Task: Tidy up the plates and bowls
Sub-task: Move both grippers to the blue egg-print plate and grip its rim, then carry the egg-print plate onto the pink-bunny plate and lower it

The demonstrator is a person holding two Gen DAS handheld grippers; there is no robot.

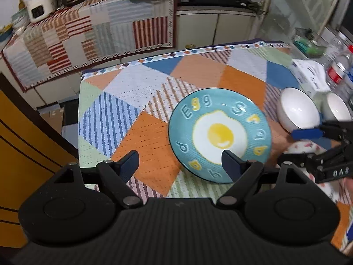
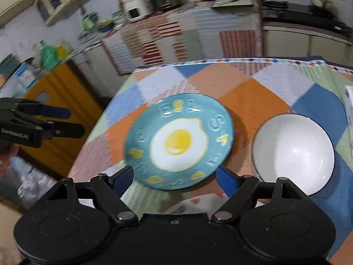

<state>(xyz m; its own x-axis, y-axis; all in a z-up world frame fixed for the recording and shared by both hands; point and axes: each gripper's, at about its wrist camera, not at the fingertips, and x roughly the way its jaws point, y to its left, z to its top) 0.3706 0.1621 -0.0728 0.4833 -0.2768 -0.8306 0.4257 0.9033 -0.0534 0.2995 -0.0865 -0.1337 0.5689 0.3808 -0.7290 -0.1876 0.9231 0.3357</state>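
The teal plate (image 1: 219,135) is glossy, with a fried egg painted at its centre and raised letters around the rim, some picked out in yellow. It lies flat on the patchwork cloth of my desk (image 1: 143,132), near the middle, towards the right edge. My left tool (image 1: 181,163) hangs released above its near rim, grasping nothing. My right tool (image 2: 175,177) is likewise spread wide over the plate, empty. The left view shows two white bowls (image 1: 299,112) side by side at the right edge; the right view shows one white bowl (image 2: 293,151), just beside the plate.
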